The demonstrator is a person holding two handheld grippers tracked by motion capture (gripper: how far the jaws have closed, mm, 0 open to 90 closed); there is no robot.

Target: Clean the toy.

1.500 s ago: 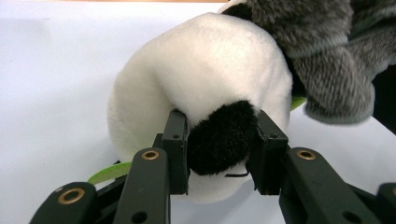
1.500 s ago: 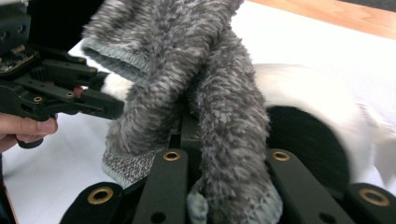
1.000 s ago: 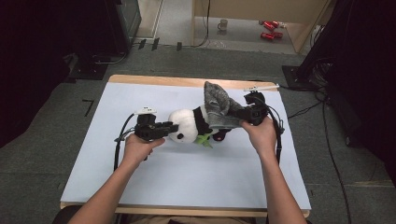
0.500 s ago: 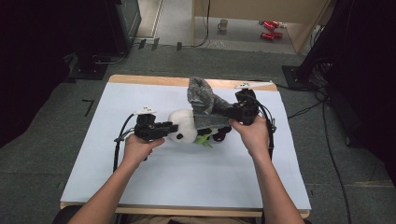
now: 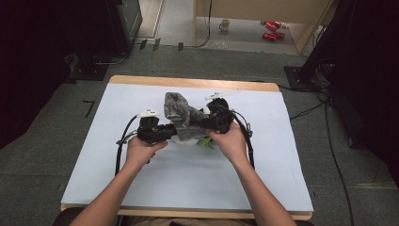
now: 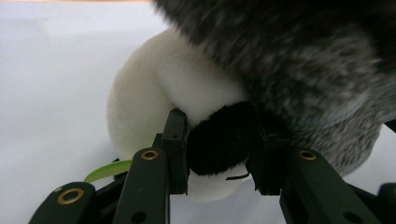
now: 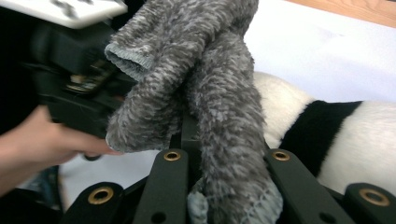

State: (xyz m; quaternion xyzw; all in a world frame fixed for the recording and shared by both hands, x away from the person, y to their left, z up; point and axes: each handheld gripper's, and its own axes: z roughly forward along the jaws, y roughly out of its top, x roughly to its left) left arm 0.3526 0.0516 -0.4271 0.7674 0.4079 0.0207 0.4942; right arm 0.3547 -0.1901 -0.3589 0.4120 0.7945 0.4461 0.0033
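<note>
Looking down from the high view, a panda [image 5: 192, 137] lay mid-counter [image 5: 282, 155] with a grey sock [image 5: 181, 112] draped over it. Left tongs [image 5: 170, 132] and right tongs [image 5: 203, 123] flanked it, with nothing else on the counter in the way; a mug [image 5: 225, 24] and red cans [image 5: 270, 31] sat far off on the floor.

From the left gripper view, left tongs [image 6: 219, 156] pinched the panda's [image 6: 144, 107] black limb; the plush looked soft and light, best held by such a limb.

From the right gripper view, right tongs [image 7: 224, 154] were pressed on the sock [image 7: 219, 93], limp and stretchy, likely to slip unless gripped near its cuff. The panda [image 7: 355, 140] lay beside it.
</note>
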